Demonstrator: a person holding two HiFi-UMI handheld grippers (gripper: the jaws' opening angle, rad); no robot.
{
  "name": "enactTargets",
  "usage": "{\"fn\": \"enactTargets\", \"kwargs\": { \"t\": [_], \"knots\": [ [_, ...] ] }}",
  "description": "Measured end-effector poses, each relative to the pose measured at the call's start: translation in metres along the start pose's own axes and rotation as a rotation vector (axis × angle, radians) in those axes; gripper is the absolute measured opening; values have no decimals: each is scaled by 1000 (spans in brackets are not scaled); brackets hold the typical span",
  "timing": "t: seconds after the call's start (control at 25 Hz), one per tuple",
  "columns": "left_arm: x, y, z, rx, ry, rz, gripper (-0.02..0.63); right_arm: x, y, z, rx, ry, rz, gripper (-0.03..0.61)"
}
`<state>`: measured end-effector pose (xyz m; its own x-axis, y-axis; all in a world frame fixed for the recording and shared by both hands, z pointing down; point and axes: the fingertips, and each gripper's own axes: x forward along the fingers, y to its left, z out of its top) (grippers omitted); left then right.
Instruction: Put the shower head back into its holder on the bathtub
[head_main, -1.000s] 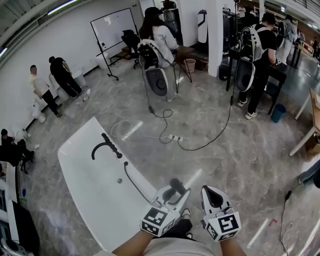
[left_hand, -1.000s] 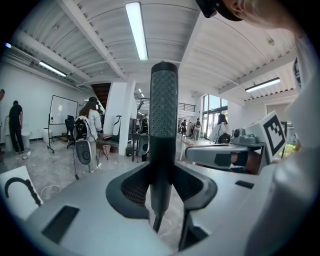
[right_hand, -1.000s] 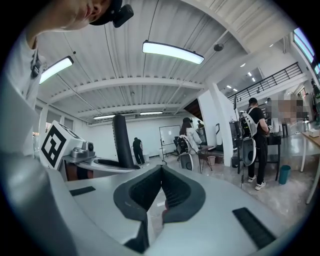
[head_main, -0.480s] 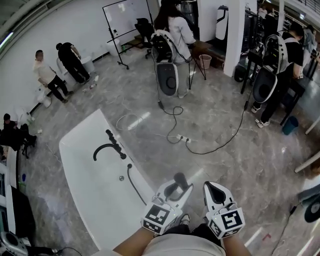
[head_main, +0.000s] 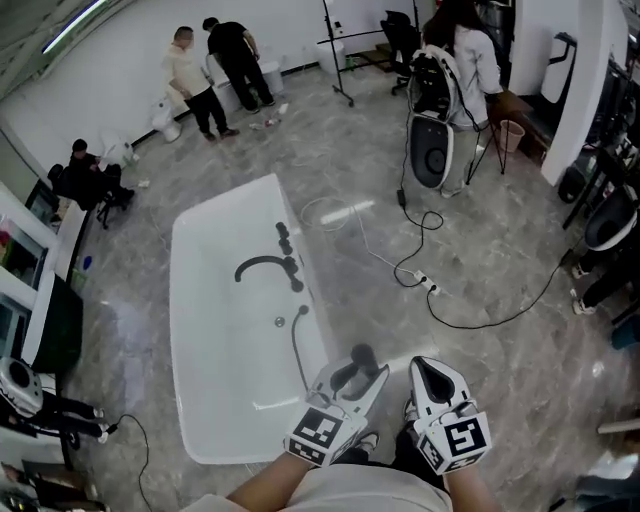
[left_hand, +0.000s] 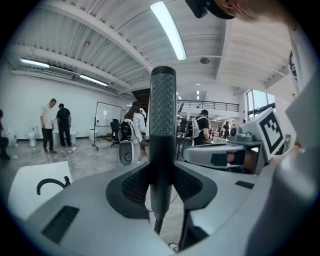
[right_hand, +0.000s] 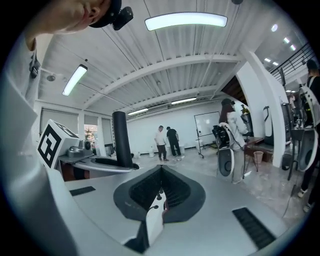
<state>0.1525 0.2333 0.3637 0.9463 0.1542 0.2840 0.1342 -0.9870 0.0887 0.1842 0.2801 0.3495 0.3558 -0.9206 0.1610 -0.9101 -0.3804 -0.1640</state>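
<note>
Lying at the left, the tub (head_main: 215, 400) is trailing its hose (head_main: 296, 350) to the shower head (head_main: 362, 354), which the left claw (head_main: 352, 378) is clamping just right of the rim; farther right, the right claw (head_main: 432, 378) is sitting closed, empty.

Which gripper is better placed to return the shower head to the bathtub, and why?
The left gripper: its jaws clamp the shower head, and the bathtub lies on its side. The right gripper is shut and empty.
</note>
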Motion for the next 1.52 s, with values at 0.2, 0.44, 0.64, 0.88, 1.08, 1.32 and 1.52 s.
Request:
{"fn": "enactTargets", "kwargs": {
  "t": [0.2,0.44,0.64,0.88,1.08,1.32,1.52],
  "knots": [
    [16,18,4,-56,-3,155,132,36,-14,11,-26,9,173,12],
    [4,37,11,-101,-23,333,132,56,-6,19,-51,24,346,12],
    [-5,46,15,-135,-27,467,132,66,-10,16,-42,49,449,12],
    [-21,60,6,-167,-1,580,132,87,13,8,-44,70,576,12],
    [-40,87,4,-196,-24,658,132,116,41,3,-76,84,660,12],
    [-72,132,6,-202,-65,730,132,155,73,-3,-123,115,710,12],
    [-106,169,8,-213,-100,767,132,183,113,-7,-173,133,752,12]
  ]
}}
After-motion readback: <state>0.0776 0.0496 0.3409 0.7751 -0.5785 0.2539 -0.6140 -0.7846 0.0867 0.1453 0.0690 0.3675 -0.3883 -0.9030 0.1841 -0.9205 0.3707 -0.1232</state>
